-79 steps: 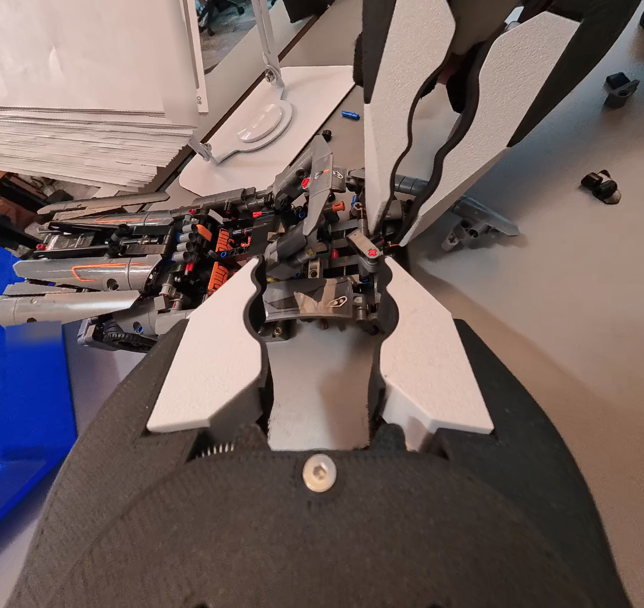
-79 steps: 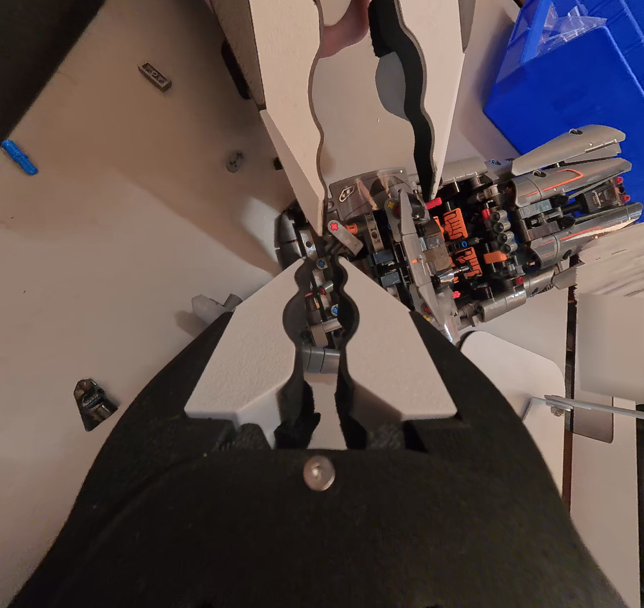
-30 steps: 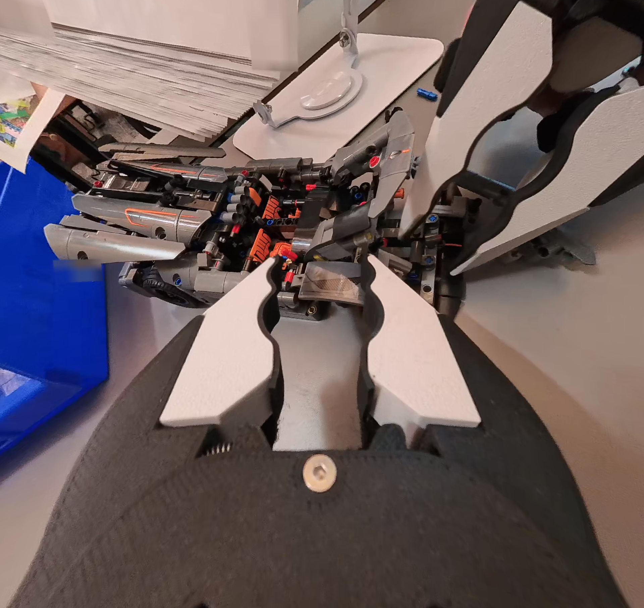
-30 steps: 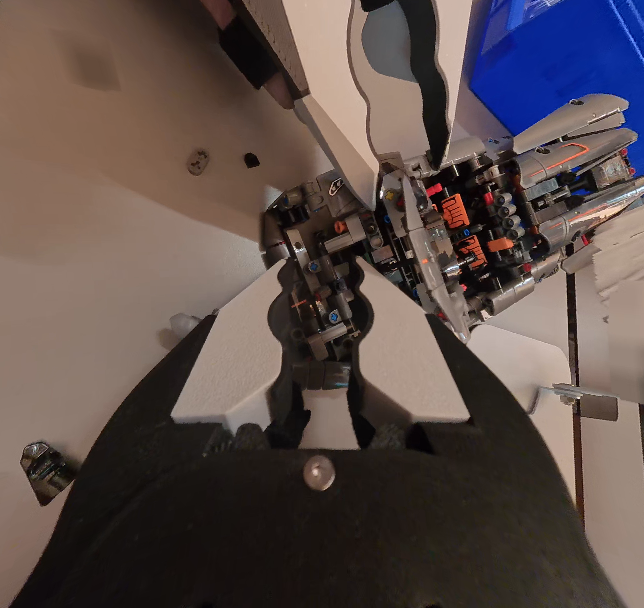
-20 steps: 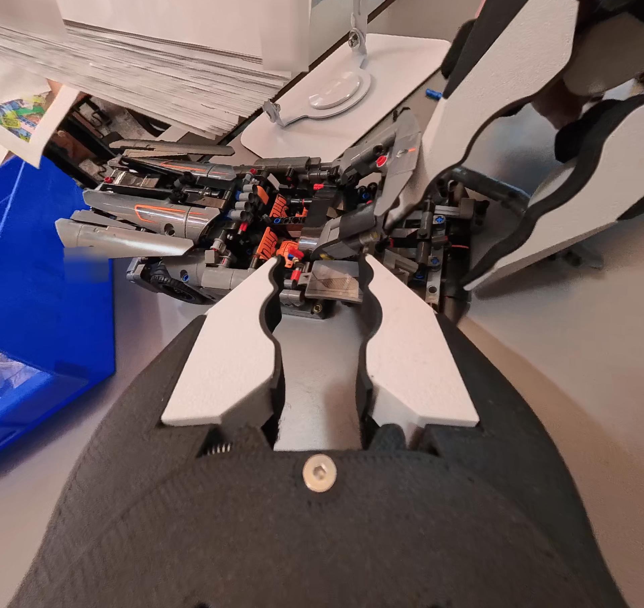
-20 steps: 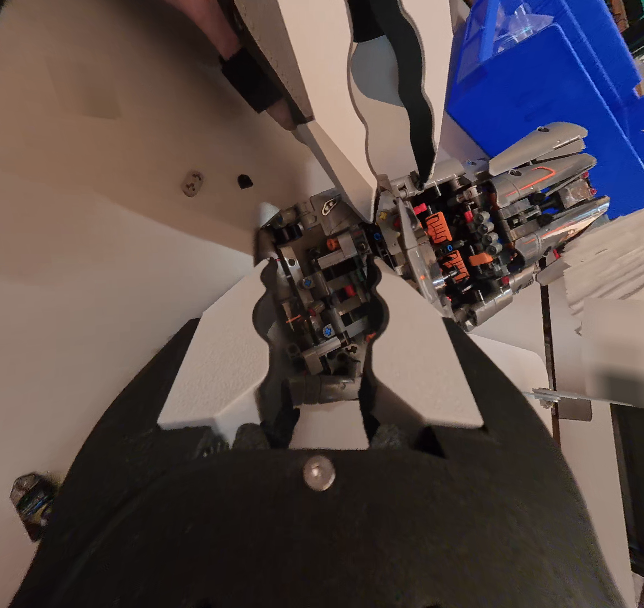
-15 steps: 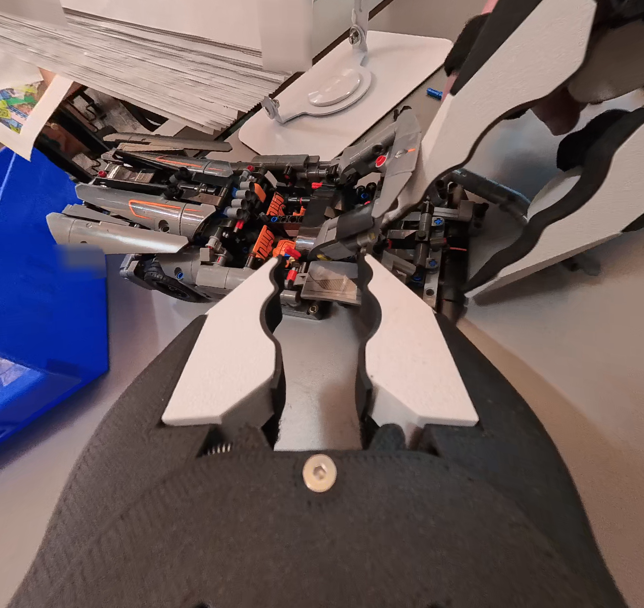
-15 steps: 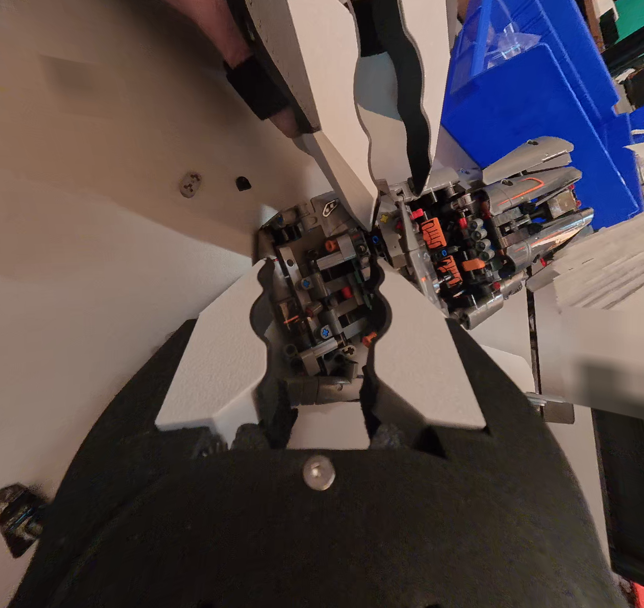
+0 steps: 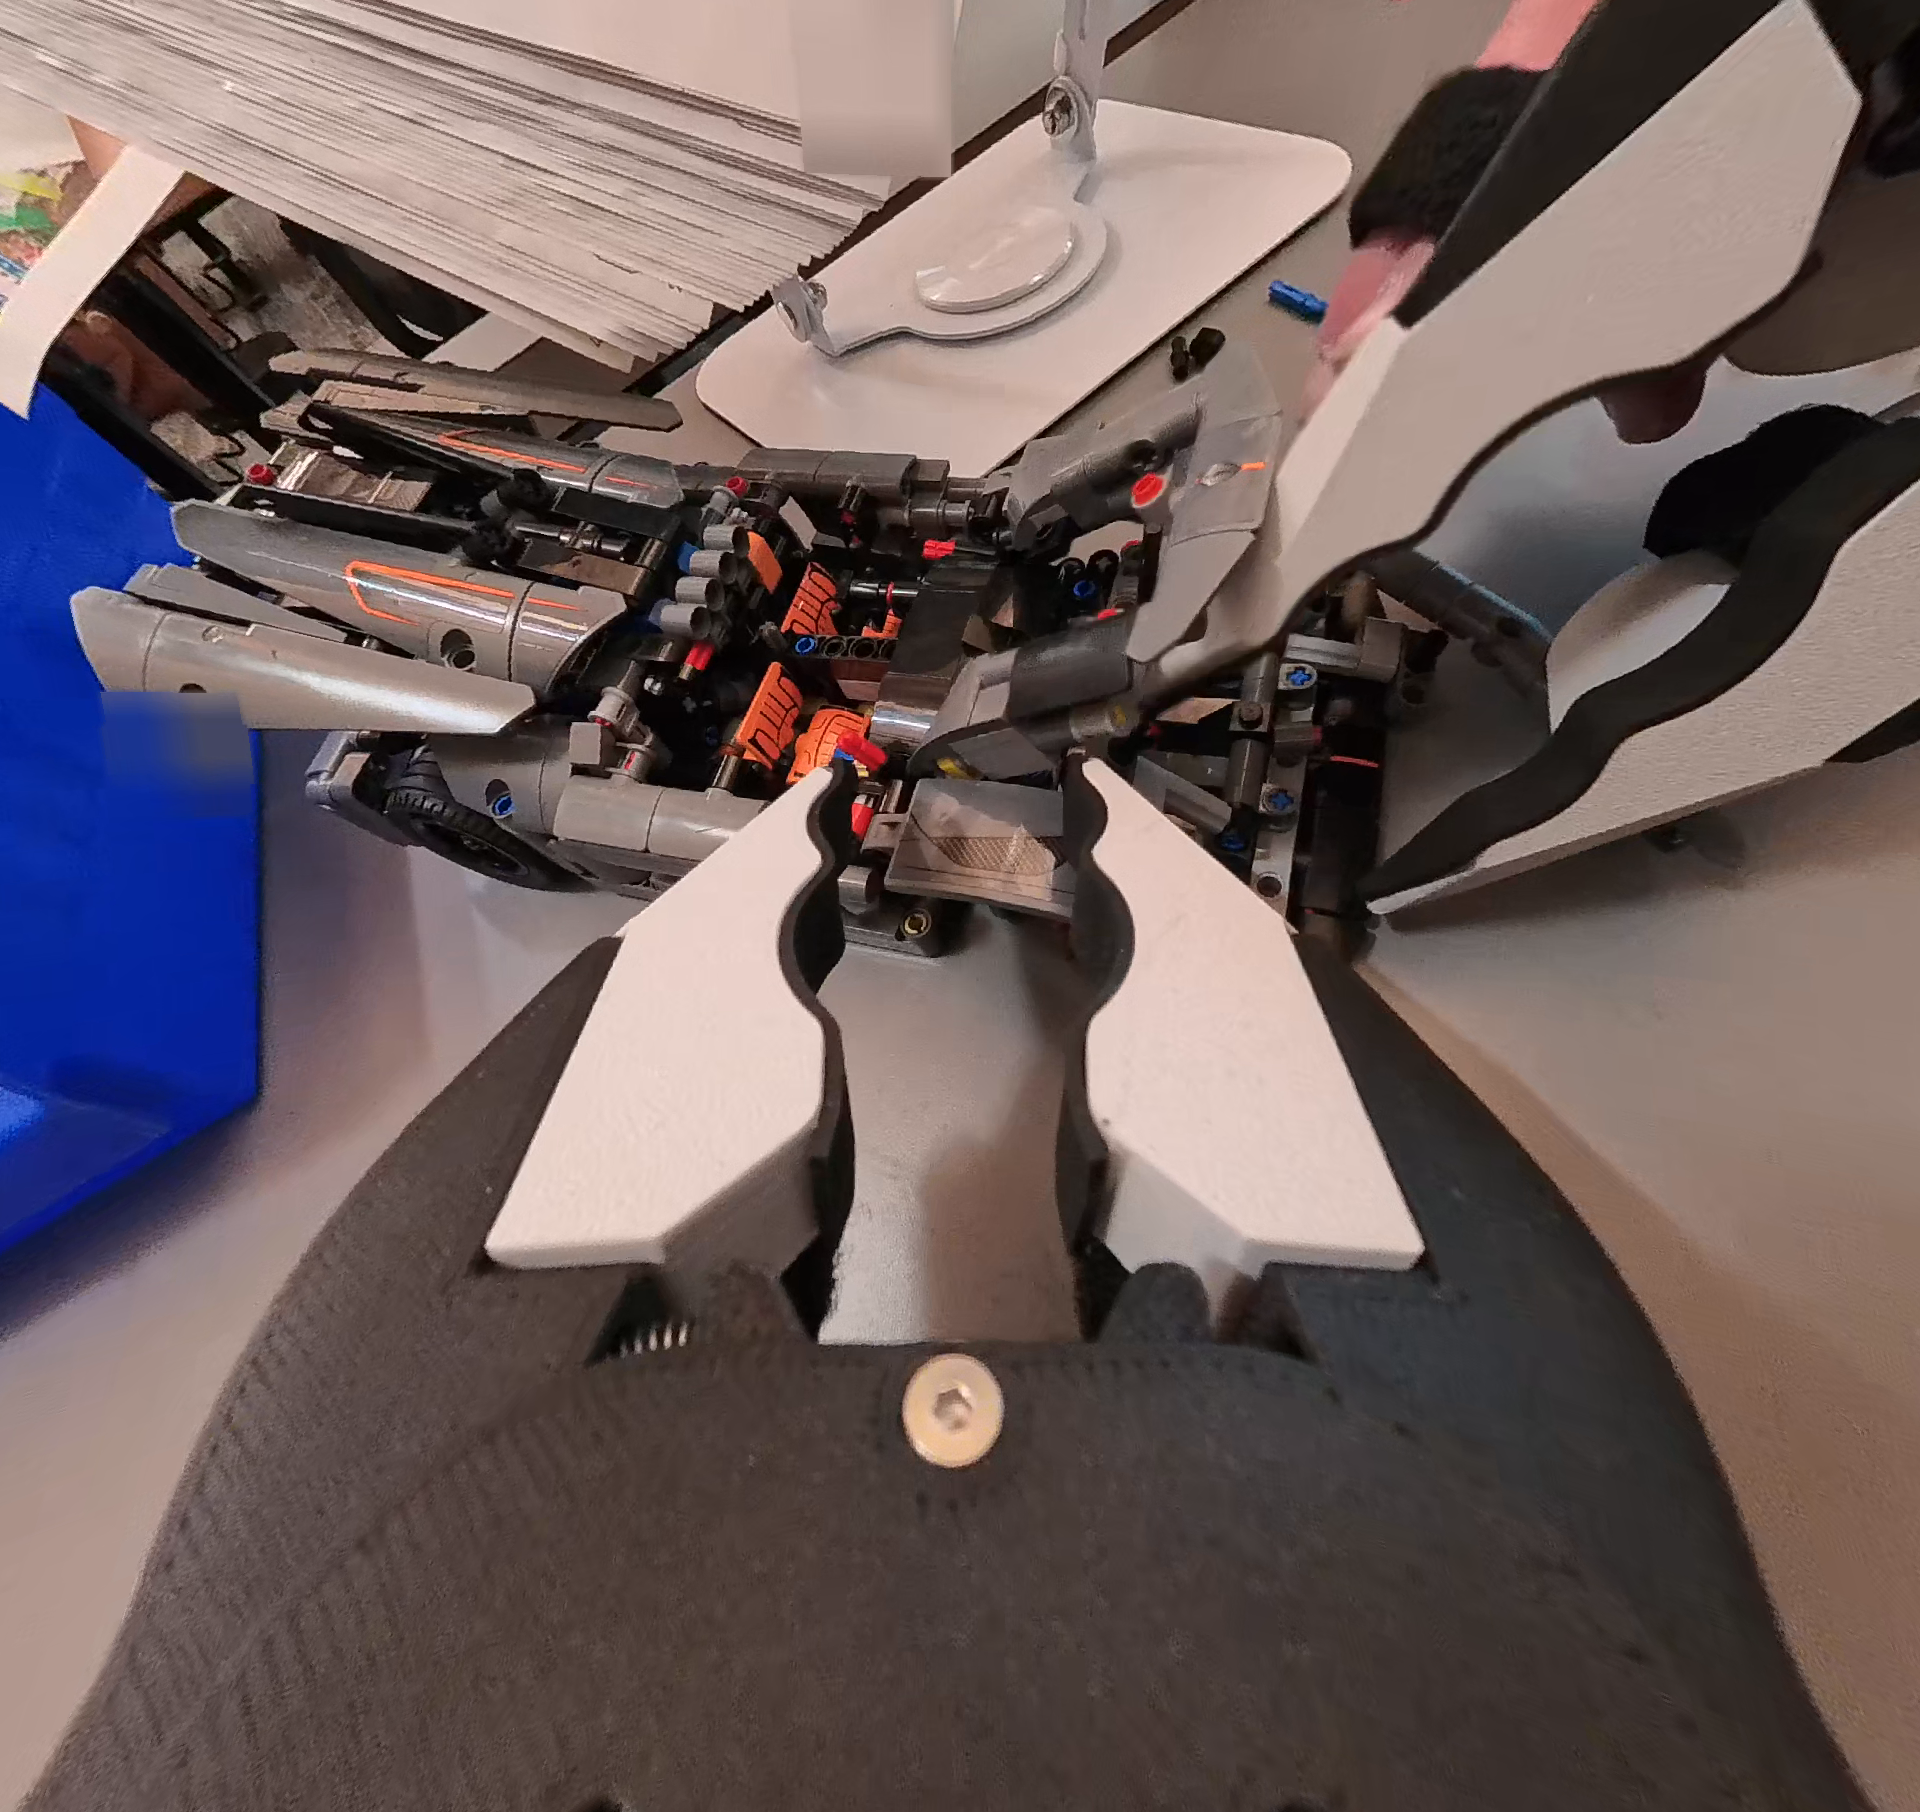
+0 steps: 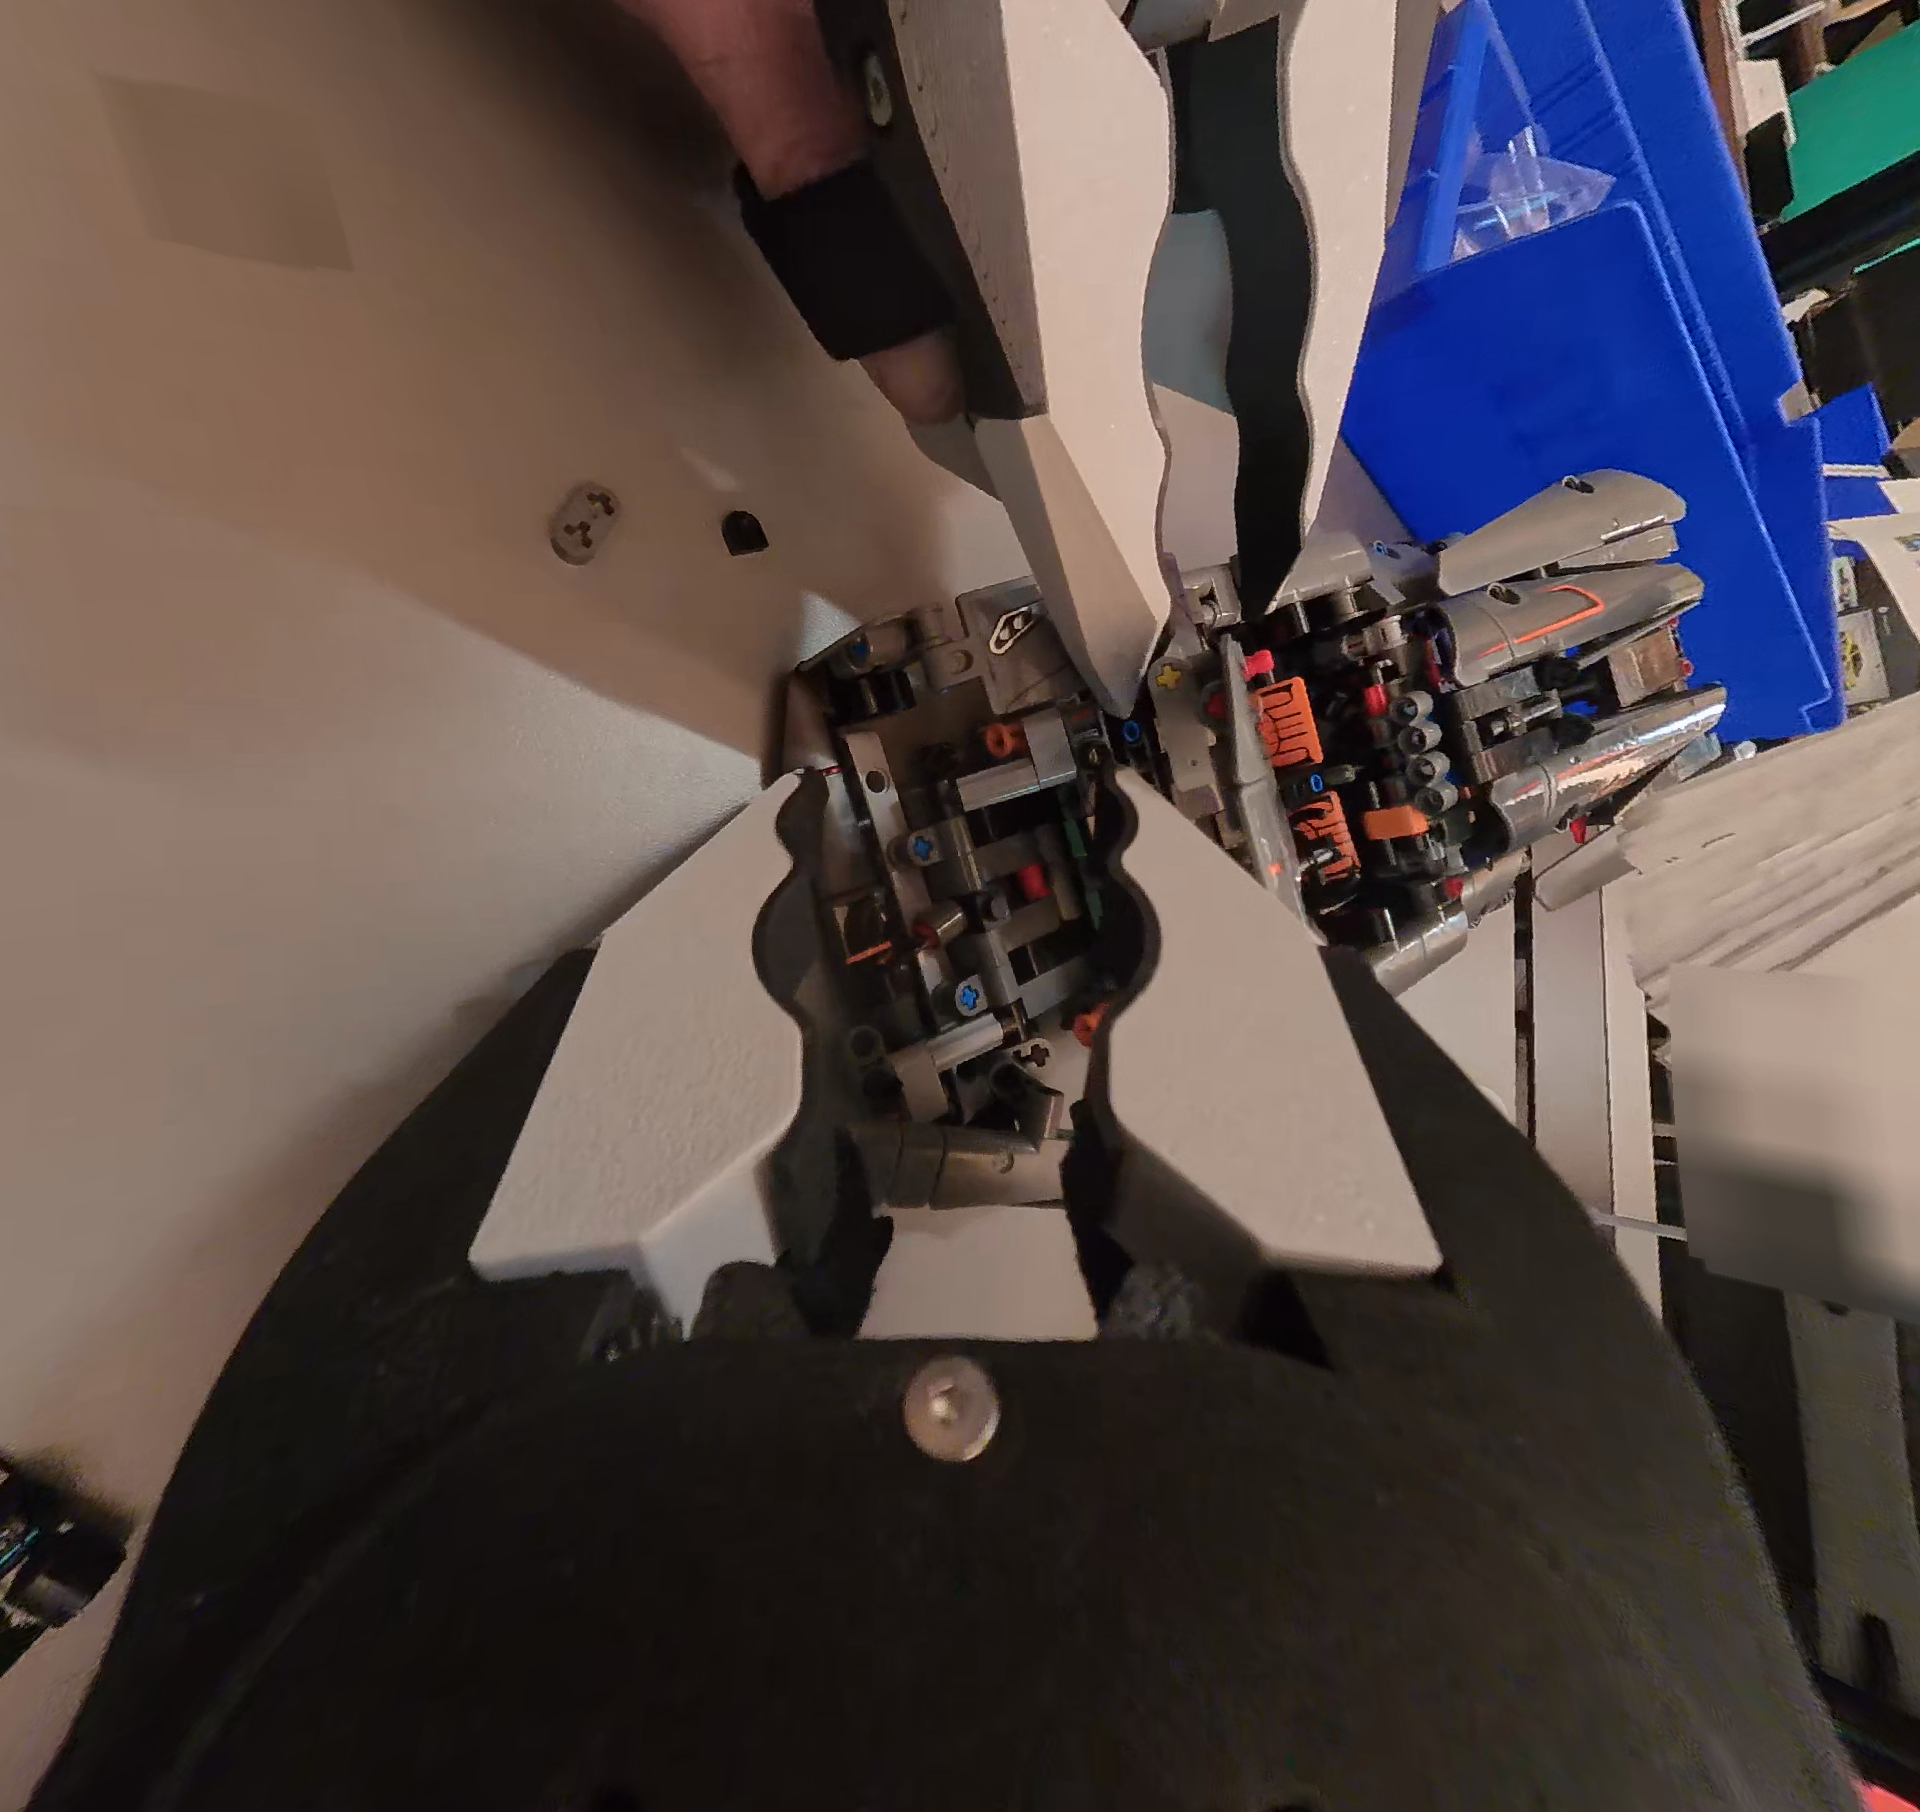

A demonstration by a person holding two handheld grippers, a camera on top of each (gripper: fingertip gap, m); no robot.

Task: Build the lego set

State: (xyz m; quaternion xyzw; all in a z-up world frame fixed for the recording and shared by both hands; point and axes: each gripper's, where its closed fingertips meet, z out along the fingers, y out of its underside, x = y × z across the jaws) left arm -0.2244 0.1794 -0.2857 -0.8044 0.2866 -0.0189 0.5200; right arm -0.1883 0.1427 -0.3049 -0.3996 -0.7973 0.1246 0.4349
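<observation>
The grey, black and orange lego car model lies on the grey table, its long grey panels pointing at the blue bin. My left gripper is shut on a grey stickered panel on the model's near side. My right gripper straddles the model's open front frame; its fingers press both sides of it. The right gripper also shows in the left wrist view, one finger over the frame and one below. The left gripper shows in the right wrist view, pinching the model from the far side.
A blue bin stands by the model's tail, also in the right wrist view. A thick paper stack and a white stand base lie behind. Loose pieces: a blue pin, a grey piece, a black piece.
My right gripper's jaws have widened and slid forward over the model's front frame. My left gripper has shifted its hold and narrowed on the grey panel. The model has turned somewhat.
</observation>
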